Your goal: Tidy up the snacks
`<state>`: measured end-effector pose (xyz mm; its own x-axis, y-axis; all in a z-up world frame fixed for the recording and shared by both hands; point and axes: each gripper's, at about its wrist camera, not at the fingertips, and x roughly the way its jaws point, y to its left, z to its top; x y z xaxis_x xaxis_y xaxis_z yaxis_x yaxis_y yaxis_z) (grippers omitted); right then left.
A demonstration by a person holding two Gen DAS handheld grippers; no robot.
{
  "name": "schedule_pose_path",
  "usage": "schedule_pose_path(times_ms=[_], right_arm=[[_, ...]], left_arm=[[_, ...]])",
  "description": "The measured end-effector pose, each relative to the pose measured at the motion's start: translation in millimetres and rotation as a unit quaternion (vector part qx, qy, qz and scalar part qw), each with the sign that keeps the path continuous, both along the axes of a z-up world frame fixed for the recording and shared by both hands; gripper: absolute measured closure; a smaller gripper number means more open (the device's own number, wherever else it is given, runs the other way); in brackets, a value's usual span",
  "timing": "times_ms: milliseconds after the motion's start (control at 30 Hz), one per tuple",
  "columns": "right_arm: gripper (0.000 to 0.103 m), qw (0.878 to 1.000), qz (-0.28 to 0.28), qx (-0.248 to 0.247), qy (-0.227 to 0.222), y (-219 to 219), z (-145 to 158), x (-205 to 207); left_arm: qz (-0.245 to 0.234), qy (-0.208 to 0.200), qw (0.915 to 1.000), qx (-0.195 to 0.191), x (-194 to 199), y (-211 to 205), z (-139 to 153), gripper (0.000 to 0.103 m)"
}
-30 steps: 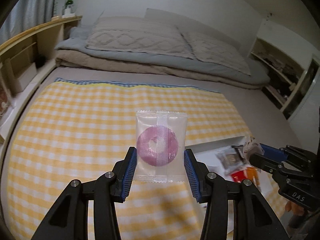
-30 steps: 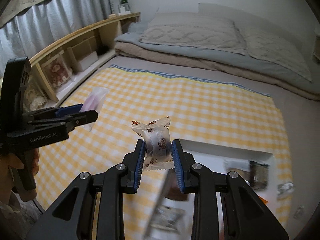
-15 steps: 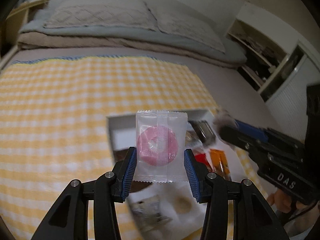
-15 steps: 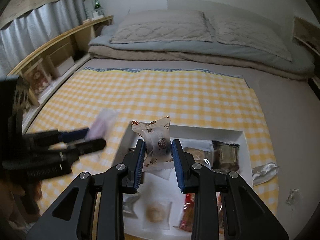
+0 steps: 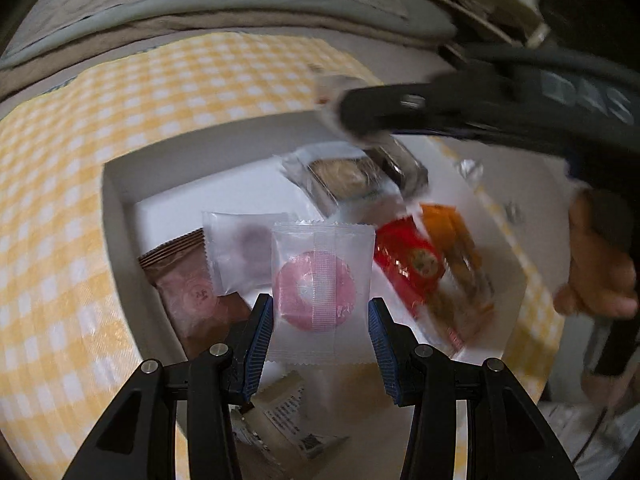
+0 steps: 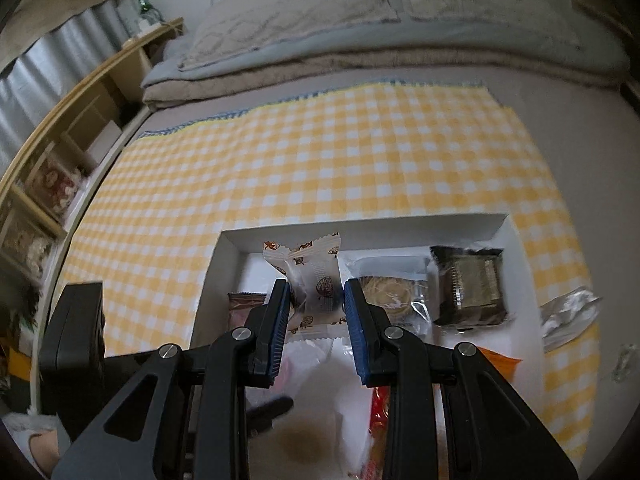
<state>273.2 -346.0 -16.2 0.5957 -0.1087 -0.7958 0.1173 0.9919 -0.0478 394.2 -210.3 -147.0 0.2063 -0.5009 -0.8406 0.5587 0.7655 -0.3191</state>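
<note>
Left wrist view shows the left gripper (image 5: 320, 320) pinching a clear packet (image 5: 322, 280) with a pink ring inside, its blue pads pressed to the packet's two side edges. The packet hangs over a white box (image 5: 116, 216) that sits on a yellow checked cloth (image 5: 60, 160). In the box lie a brown pouch (image 5: 188, 284), a second clear packet (image 5: 240, 248), a red snack (image 5: 412, 268), an orange snack (image 5: 456, 232) and a clear-wrapped biscuit (image 5: 340, 176). The right gripper (image 5: 340, 108) reaches in from the upper right, blurred, above the box's far side, with a hand (image 5: 600, 268) on its handle.

Right wrist view shows the right gripper (image 6: 316, 312) clamped on a small twist-wrapped candy (image 6: 308, 280) printed with brown figures, held upright above the box's (image 6: 360, 226) far left part. Just right of it in the box lie the biscuit (image 6: 392, 284) and a dark wrapped bar (image 6: 472, 284). A silvery wrapper (image 6: 568, 312) lies on the cloth (image 6: 320, 152) outside the box's right wall. The left gripper's black body (image 6: 76, 328) shows at the lower left. Beyond the cloth are folded bedding (image 6: 360, 52) and a wooden shelf (image 6: 80, 120) on the left.
</note>
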Motion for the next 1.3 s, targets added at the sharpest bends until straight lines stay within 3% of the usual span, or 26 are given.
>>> schedule_pose_path(times_ms=[300, 500, 733, 1033, 1200, 1300], right_arm=[[0.074, 1.000, -0.006, 0.017, -0.004, -11, -22, 32], [0.071, 1.000, -0.009, 0.018, 0.012, -9, -33, 43], [0.065, 1.000, -0.005, 0.013, 0.018, -9, -32, 37], [0.045, 1.000, 0.014, -0.010, 0.014, 1, -13, 8], [0.028, 1.000, 0.011, -0.019, 0.011, 7, -3, -10], [0.012, 1.000, 0.010, -0.029, 0.005, 11, 4, -20]], left_arm=[[-0.049, 0.001, 0.9988, 0.007, -10, -11, -5, 0.055], [-0.038, 0.000, 0.9993, 0.001, -9, -9, -9, 0.037], [-0.023, -0.002, 0.9997, 0.002, -17, 2, 6, 0.030], [-0.005, -0.012, 0.9999, -0.004, -37, 12, 32, 0.000], [-0.002, -0.015, 0.9999, -0.007, -52, 17, 48, 0.000], [0.001, -0.024, 0.9996, -0.012, -62, 23, 62, 0.000]])
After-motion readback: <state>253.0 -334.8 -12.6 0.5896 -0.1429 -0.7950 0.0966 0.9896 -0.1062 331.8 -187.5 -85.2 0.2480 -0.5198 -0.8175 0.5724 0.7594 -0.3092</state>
